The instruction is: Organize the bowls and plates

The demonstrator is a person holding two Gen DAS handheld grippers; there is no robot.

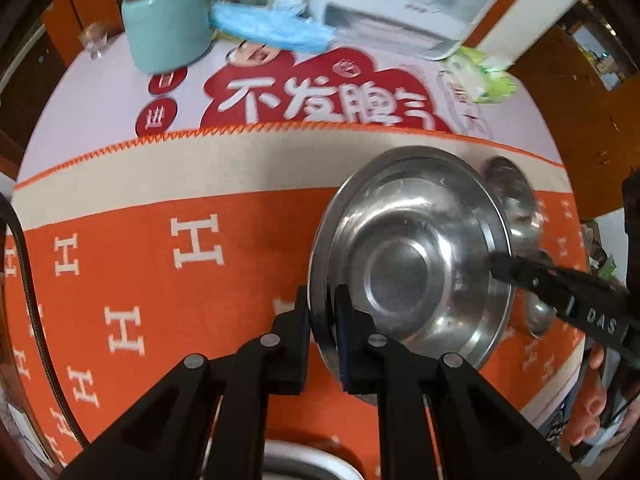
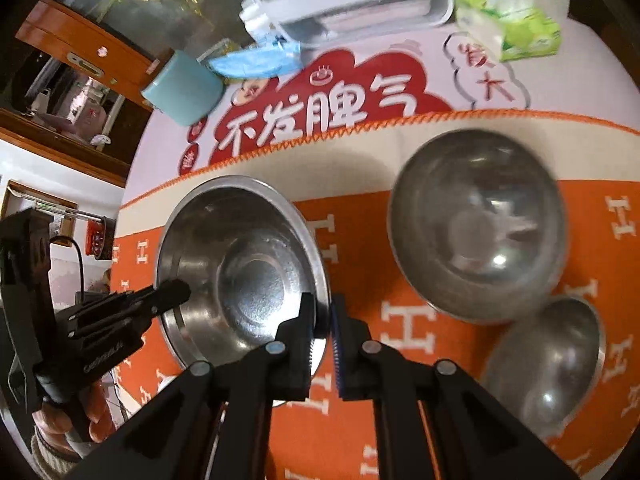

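The left tongs (image 1: pixel 322 312) were clamped on the near-left rim of a wide, shallow stainless-steel bowl (image 1: pixel 412 256), one black finger outside the rim and one inside it. The right tongs (image 2: pixel 323 320) were clamped on the opposite rim of that same bowl (image 2: pixel 240 264), again one finger on each side of the thin metal edge. Each pair of tongs showed in the other's camera, reaching in from the side with a hand (image 2: pixel 60 420) behind the left ones.

Just beyond the right tongs and off to their right sat a deep round stainless-steel bowl (image 2: pixel 476 224) on the worktop, and nearer on that side a smaller stainless-steel bowl (image 2: pixel 548 368) lay just beside it; whether the two touched was not clear. In the left view both were mostly hidden behind the held bowl.

Under everything lay an orange cloth with white H letters and a cream border (image 1: pixel 160 248), with a red-and-white printed mat (image 1: pixel 320 96) past its stitched edge. Farther from the tongs, along the back of the worktop, stood a pale teal cylindrical container (image 1: pixel 166 32), a crumpled blue face mask (image 1: pixel 272 28), a white plastic appliance (image 1: pixel 400 4) and a green-and-white tissue pack (image 2: pixel 508 28).
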